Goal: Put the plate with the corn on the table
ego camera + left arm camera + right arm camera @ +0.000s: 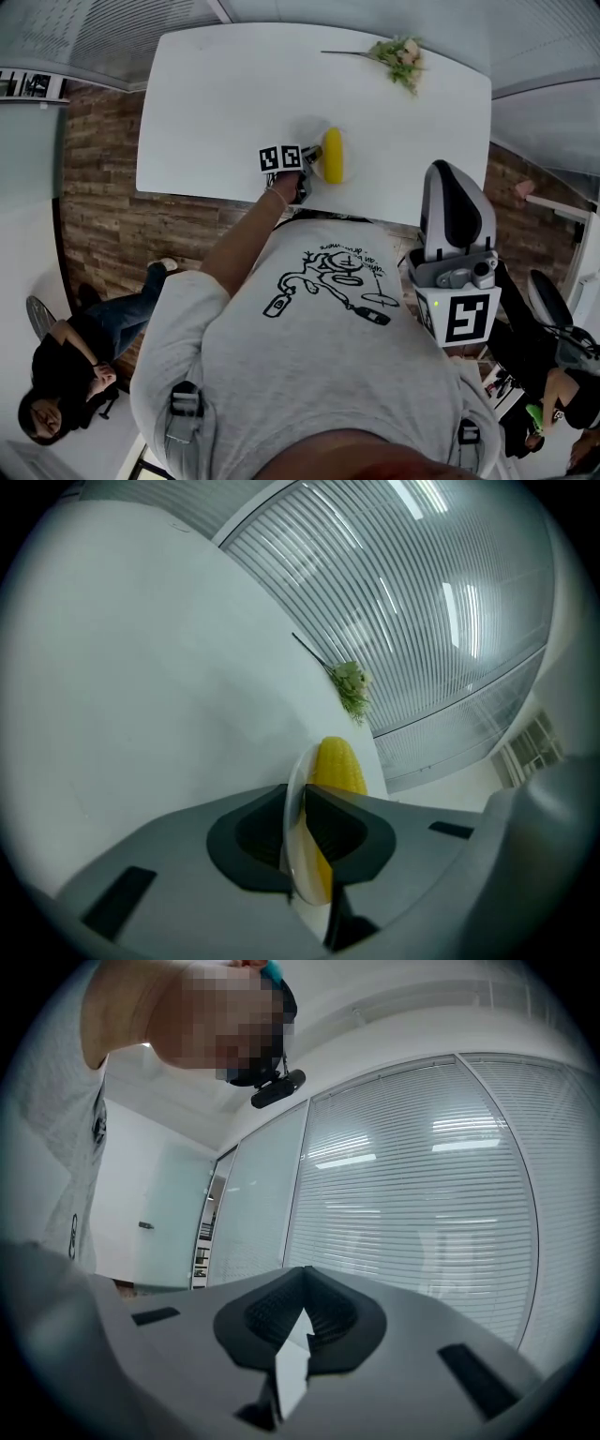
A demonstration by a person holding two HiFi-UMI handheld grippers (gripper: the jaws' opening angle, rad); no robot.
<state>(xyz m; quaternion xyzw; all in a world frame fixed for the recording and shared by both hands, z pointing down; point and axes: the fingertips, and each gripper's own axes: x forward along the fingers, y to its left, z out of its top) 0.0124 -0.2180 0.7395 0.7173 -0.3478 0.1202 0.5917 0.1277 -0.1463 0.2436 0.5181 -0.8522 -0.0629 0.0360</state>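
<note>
A yellow corn cob [332, 156] lies on a small white plate [317, 134] near the front edge of the white table [225, 84]. My left gripper [309, 161] is shut on the plate's near rim. In the left gripper view the plate [298, 860] shows edge-on between the jaws of the left gripper [302, 803], with the corn [337, 766] just beyond them. Whether the plate rests on the table or hovers just above it cannot be told. My right gripper [453, 183] is held off the table at my right side, pointing up; the right gripper [305, 1290] is shut and holds nothing.
A sprig of flowers [398, 56] lies at the table's far right; the sprig [350, 686] is well beyond the plate. A person [66, 370] sits on the floor at the left. Another person [553, 375] is at the right, past the table. Blinds fill the background.
</note>
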